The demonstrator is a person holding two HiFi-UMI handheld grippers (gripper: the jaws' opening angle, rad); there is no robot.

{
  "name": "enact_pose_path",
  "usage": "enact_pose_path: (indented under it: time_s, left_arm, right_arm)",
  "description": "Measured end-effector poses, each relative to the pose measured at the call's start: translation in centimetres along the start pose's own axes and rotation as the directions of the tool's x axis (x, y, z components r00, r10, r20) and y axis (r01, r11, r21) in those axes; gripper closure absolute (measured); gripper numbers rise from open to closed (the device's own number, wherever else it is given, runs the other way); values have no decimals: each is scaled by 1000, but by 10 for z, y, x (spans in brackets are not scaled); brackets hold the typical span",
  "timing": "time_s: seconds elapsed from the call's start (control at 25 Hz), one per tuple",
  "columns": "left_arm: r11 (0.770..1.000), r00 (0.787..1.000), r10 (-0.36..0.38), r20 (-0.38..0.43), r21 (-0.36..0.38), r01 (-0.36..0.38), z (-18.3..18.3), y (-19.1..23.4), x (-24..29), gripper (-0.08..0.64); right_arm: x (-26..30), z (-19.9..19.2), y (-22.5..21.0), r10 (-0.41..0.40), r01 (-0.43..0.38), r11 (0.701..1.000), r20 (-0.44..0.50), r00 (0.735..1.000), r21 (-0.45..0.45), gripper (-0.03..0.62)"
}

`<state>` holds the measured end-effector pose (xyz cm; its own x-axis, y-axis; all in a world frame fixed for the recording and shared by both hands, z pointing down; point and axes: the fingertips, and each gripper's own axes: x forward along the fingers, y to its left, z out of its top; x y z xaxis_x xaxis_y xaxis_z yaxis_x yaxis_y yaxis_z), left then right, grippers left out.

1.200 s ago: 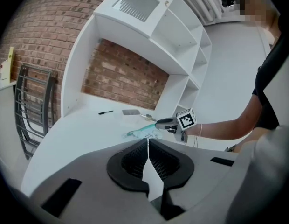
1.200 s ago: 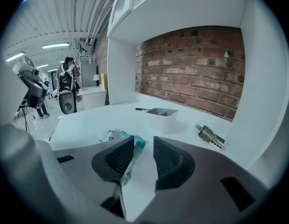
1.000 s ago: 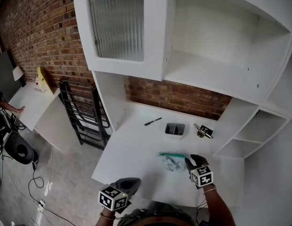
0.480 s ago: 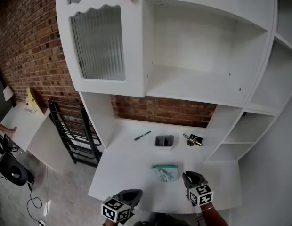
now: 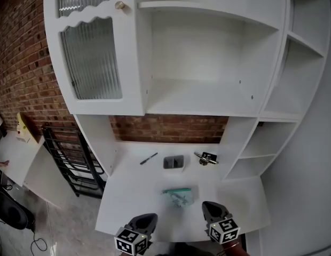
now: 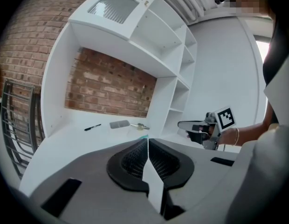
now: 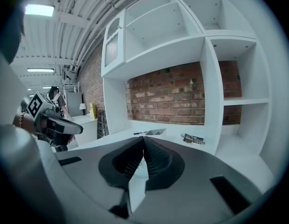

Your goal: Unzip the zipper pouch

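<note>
head view gives us the flat teal zipper pouch (image 5: 178, 195) on the smooth white tabletop (image 5: 133, 196); gripper views show left gripper (image 6: 147, 146) and right gripper (image 7: 143, 148) clenched (both empty).

the zipper pouch (image 5: 178, 196) is clear with a teal zip edge, small items inside, lying flat on the white desk, lower centre of the head view.
</note>
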<state>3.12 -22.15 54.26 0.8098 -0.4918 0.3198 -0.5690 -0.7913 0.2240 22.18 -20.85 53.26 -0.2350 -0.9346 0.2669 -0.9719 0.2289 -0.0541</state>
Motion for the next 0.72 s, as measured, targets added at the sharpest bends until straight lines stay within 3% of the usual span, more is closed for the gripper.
enact_pose_path:
  time_s: [0.28, 0.44, 0.72]
  left_arm:
    - [997, 999, 21, 30, 71, -23, 10, 0, 7, 554]
    - [997, 999, 23, 38, 71, -25, 17, -7, 11, 554]
    - [995, 999, 17, 30, 94, -20, 12, -9, 16, 554]
  right_arm:
    - [-15, 1, 8, -34, 34, 999, 18, 999, 9, 591]
    - [-20, 4, 18, -22, 22, 999, -20, 1000, 25, 591]
    - [-21, -2, 7, -50, 50, 999, 4, 999, -5, 591]
